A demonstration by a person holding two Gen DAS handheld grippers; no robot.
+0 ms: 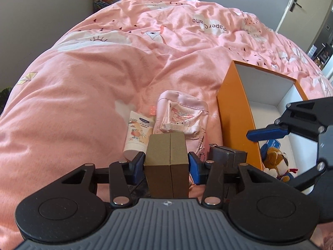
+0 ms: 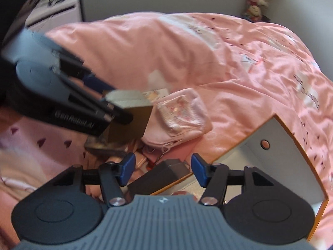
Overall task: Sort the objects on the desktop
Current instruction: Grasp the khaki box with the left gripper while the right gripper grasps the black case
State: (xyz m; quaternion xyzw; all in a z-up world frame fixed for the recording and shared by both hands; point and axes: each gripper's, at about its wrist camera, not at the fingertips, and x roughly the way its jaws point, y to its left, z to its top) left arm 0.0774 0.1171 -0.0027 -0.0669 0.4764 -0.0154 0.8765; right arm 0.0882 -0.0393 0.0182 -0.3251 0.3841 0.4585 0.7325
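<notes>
- Left gripper (image 1: 166, 164), lower centre of the left wrist view: blue pads pressed on both sides of a brown box (image 1: 166, 160), box held upright between them
- Right gripper (image 2: 162, 169), lower centre of the right wrist view: jaws apart, nothing clamped; a dark grey box (image 2: 160, 177) lies below and between the pads, untouched by either
- Orange tray (image 1: 235, 112) with white interior, right of frame in the left wrist view; plush toy (image 1: 276, 160) already inside at lower right
- Risk: grip on the brown box sits low on its sides, so a tilt toward the tray likely to let it pivot or slip out
- Risk: both grippers close together near the tray's edge; right gripper's linkage visible at right of frame in the left wrist view, so collision probable if both head for the tray at once
- Risk: soft, creased pink duvet (image 1: 104, 73) under everything; tray likely to tip or shift if its wall is knocked
- Unsorted, centre of frame in the left wrist view: pink pouch (image 1: 181, 114) just behind the brown box, cream tube (image 1: 137, 133) touching the pouch's left side
- Pouch's keychain near the dark grey box; snagging possible on pickup
- Right wrist view blurred at left; detail there unreliable
</notes>
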